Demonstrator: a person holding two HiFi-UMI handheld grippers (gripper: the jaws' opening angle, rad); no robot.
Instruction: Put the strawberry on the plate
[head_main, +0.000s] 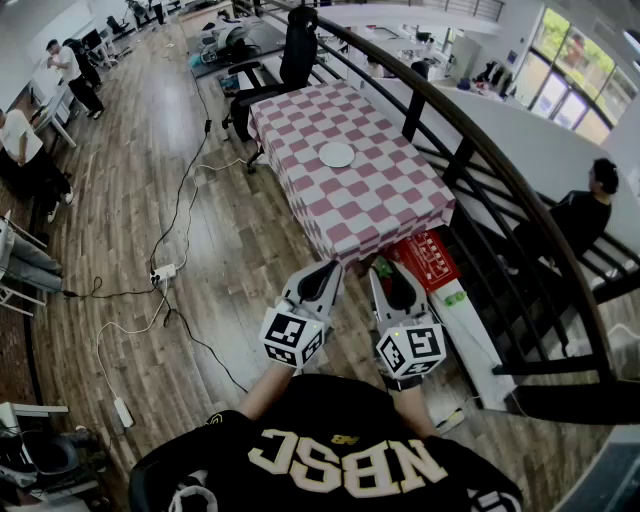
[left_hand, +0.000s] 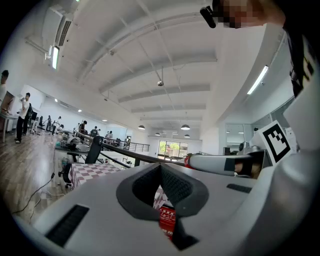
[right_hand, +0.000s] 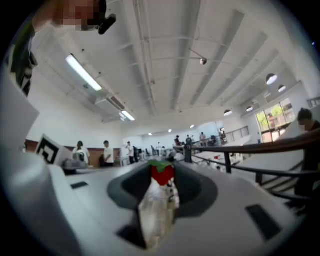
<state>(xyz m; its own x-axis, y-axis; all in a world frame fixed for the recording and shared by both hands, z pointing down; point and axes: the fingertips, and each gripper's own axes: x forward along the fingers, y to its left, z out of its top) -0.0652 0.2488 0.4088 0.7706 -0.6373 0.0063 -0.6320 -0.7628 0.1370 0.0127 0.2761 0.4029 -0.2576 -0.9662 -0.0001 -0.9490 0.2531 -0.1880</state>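
Note:
A red strawberry (right_hand: 162, 174) with a green top sits between the tips of my right gripper (right_hand: 162, 169), which is shut on it. In the head view that gripper (head_main: 388, 272) and the strawberry (head_main: 382, 267) hang just short of the near edge of a red-and-white checkered table (head_main: 380, 200). A white plate (head_main: 336, 154) lies empty near the table's middle, well beyond both grippers. My left gripper (head_main: 330, 270) is beside the right one at the same height. Its jaws (left_hand: 160, 166) meet at the tips with nothing between them.
A red crate (head_main: 425, 260) stands on the floor right of the table's near corner, with green items (head_main: 455, 298) by it. A black railing (head_main: 480, 150) runs along the right. An office chair (head_main: 290, 55) stands behind the table. Cables and a power strip (head_main: 163, 271) lie left.

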